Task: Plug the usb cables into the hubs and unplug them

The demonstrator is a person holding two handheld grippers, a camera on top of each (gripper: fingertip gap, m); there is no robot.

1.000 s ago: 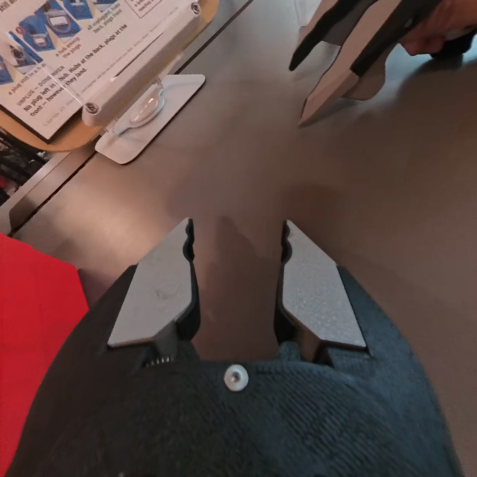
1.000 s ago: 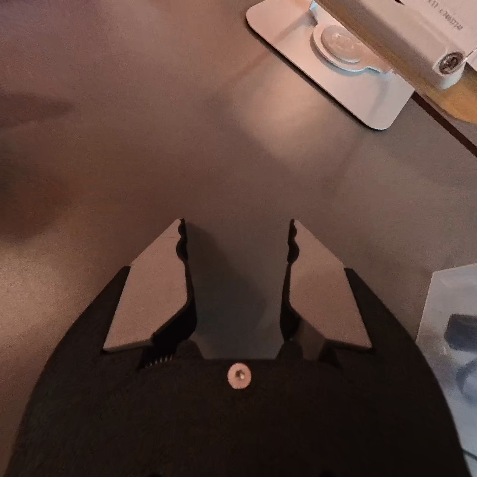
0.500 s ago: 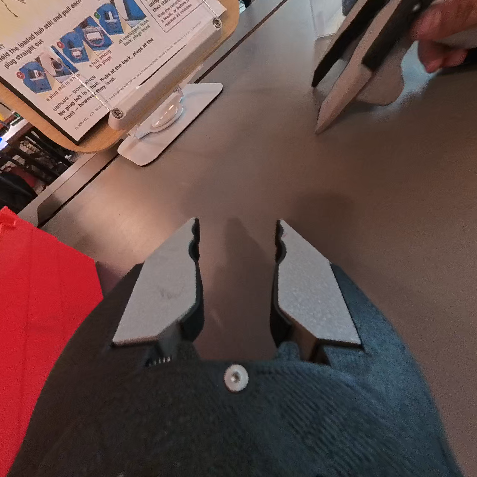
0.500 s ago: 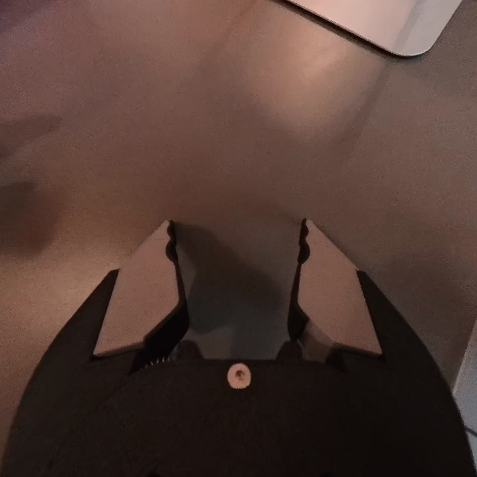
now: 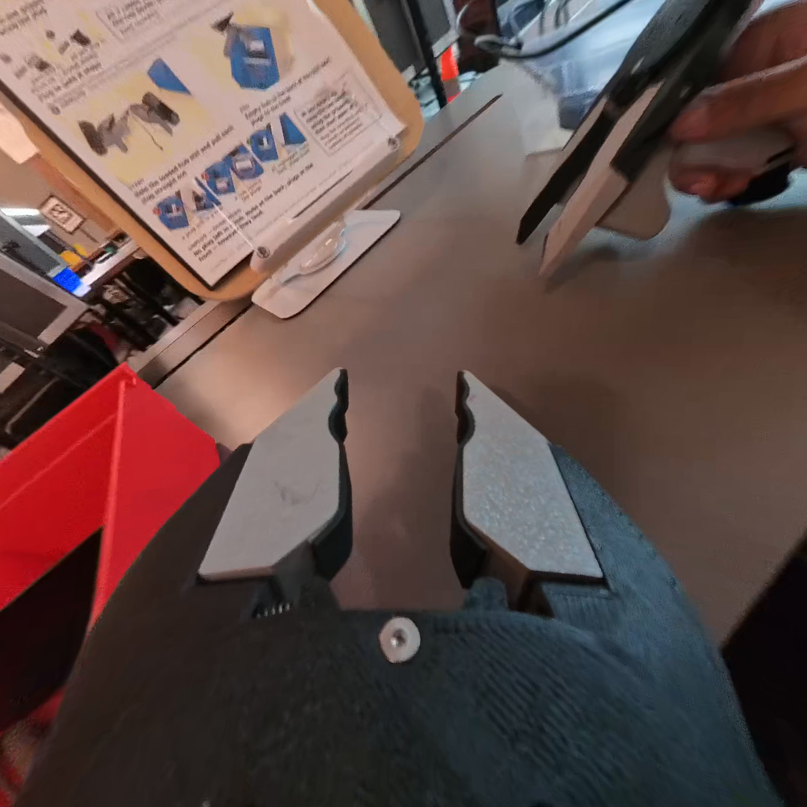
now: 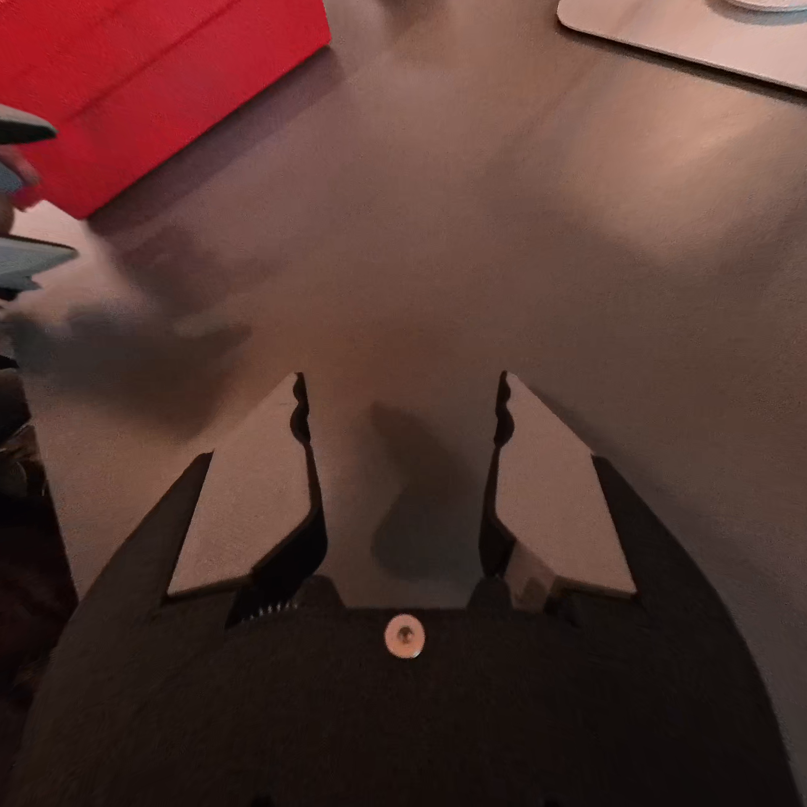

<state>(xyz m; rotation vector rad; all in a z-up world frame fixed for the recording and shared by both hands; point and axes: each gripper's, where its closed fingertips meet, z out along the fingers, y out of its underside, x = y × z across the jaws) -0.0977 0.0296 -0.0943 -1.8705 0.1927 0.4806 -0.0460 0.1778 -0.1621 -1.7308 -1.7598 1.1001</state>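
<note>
Above matte table (image 5: 480, 332) | left hand-held gripper (image 5: 401, 380) parted | red box (image 5: 87, 471) angular

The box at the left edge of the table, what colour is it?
The box is plain bright red, seen best in the left wrist view.

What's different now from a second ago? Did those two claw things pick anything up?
No. Both views swung: the left gripper tilted up, showing more of the instruction board and the red box. The right gripper turned left, bringing the red box into view, and its fingers spread slightly wider. Both remain open and empty over the bare table.
</note>
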